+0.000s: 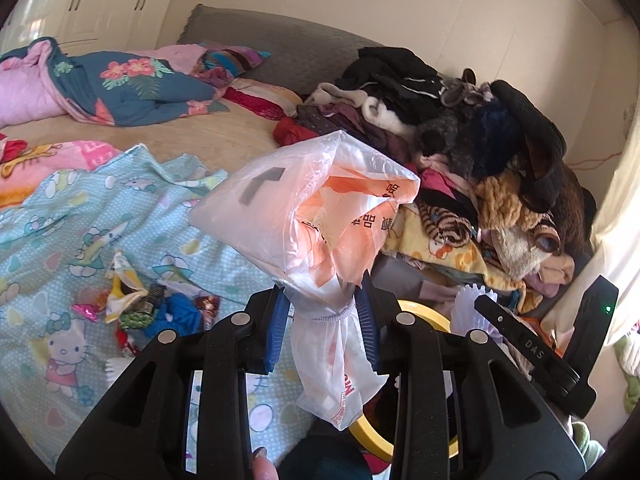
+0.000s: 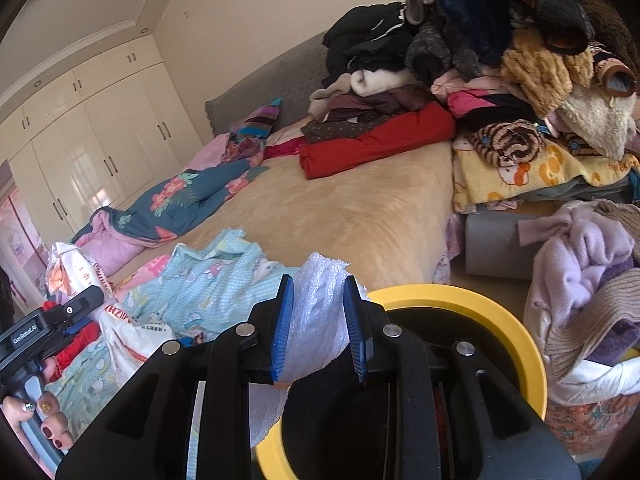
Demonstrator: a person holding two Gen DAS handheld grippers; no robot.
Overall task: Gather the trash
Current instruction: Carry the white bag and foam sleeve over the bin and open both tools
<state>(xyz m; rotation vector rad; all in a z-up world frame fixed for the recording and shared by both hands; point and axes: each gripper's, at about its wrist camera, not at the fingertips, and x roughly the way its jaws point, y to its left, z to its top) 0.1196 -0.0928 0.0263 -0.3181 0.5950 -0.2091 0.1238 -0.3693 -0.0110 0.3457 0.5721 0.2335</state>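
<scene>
Left wrist view: wrappers (image 1: 136, 304) lie scattered on the blue sheet (image 1: 60, 216) near left, small mixed bits, types hard to tell. Far left a floral quilt (image 1: 132, 88) on the tan bed (image 1: 224, 136). Centre, the left gripper (image 1: 322, 312) has its jaws pinching the twisted neck of a plastic bag (image 1: 316, 216); the bag balloons above the fingers, orange print inside, tail hanging below. Under the bag a yellow bin (image 1: 424, 312) rim shows, mostly hidden. Right of it the right gripper (image 1: 532, 344) body is seen side-on with a white crinkled edge just beside it. Far right a clothes pile (image 1: 480, 132) stacked high. Right wrist view: near left, a hand (image 2: 36, 412) holds the left gripper's handle, with the bag (image 2: 132, 336) beside it over the sheet (image 2: 208, 280). Centre, the right gripper (image 2: 318, 320) jaws are pinching white foam wrap (image 2: 316, 312), which sticks up past the fingertips and hangs below, directly over the near-left rim of the bin (image 2: 500, 320). Right, a basket of lilac laundry (image 2: 580, 264); clothes pile (image 2: 500, 60) far right.
</scene>
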